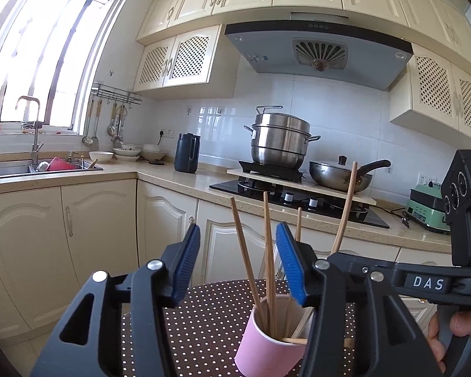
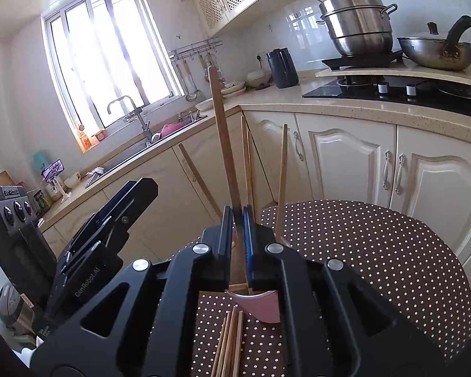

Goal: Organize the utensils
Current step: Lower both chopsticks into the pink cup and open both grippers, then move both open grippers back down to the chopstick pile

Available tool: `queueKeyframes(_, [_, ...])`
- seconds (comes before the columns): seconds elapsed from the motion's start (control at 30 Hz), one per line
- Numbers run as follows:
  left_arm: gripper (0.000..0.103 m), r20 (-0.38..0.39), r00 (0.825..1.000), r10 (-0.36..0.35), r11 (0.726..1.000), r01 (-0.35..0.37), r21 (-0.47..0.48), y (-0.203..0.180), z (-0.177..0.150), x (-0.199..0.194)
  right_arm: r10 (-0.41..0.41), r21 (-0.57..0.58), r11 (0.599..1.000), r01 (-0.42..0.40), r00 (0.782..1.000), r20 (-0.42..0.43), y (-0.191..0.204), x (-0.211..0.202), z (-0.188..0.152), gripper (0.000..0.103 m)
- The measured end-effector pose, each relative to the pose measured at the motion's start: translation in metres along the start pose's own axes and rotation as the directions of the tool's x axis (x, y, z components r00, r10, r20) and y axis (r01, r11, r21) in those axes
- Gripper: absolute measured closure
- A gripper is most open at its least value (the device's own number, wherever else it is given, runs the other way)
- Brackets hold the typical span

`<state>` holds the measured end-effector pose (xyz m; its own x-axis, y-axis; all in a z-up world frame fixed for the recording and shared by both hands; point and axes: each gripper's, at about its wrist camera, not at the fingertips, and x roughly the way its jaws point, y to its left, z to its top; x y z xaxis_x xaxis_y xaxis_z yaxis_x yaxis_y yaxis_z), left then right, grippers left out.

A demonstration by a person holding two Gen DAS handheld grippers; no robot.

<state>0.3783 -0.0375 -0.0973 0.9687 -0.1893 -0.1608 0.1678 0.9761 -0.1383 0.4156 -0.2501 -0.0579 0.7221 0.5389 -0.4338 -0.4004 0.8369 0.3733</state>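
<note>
Much of the pink paper cup (image 1: 268,336) is hidden: in the left wrist view its right side sits behind the black frame of the left gripper (image 1: 238,259), and in the right wrist view only a sliver of its rim and wall shows through the frame of the right gripper (image 2: 239,216). The cup stands on the brown, white-dotted tabletop (image 1: 204,320) and holds several wooden chopsticks (image 1: 268,251) that lean apart in different directions; how many there are cannot be counted surely, since their lower ends are lost inside the cup. The left gripper's blue-padded jaws stand spread, with the leaning chopsticks seen between them but touched by neither pad. The right gripper's jaws are pressed together, pinching one long wooden chopstick (image 2: 224,144) that rises upright above the cup. A loose bundle of wooden chopsticks (image 2: 227,342) lies flat on the tabletop just in front of the cup, cut off by the lower edge of the right wrist view. A hand (image 1: 455,330) on the right gripper's handle shows only partly at the edge of the left wrist view.
</note>
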Motion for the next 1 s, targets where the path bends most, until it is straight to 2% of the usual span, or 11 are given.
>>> queueKeyframes(0.17, [0.046, 0.008, 1.0, 0.014, 1.0, -0.014, 0.006, 0.002, 0.005, -0.008, -0.011, 0.012, 1.0, 0.011, 1.0, -0.001, 0.002, -0.002, 0.0, 0.093])
queueKeyframes(0.33, [0.045, 0.013, 1.0, 0.026, 1.0, -0.026, 0.008, 0.004, 0.009, -0.018, -0.018, 0.016, 1.0, 0.018, 1.0, 0.009, 0.006, -0.007, -0.001, 0.074])
queueKeyframes(0.5, [0.045, 0.022, 0.999, 0.034, 0.999, -0.034, 0.011, 0.004, 0.016, -0.031, -0.025, 0.011, 1.0, 0.025, 0.999, 0.023, 0.015, -0.018, 0.0, 0.073])
queueKeyframes(0.6, [0.043, 0.034, 0.999, 0.038, 0.999, -0.038, 0.019, 0.001, 0.021, -0.041, -0.035, 0.002, 0.999, 0.034, 0.998, 0.047, 0.021, -0.029, 0.001, 0.056])
queueKeyframes(1.0, [0.037, 0.075, 0.995, 0.066, 0.996, -0.07, 0.056, -0.011, 0.042, -0.094, -0.069, -0.051, 0.996, 0.074, 0.992, 0.108, 0.054, -0.082, 0.001, 0.056])
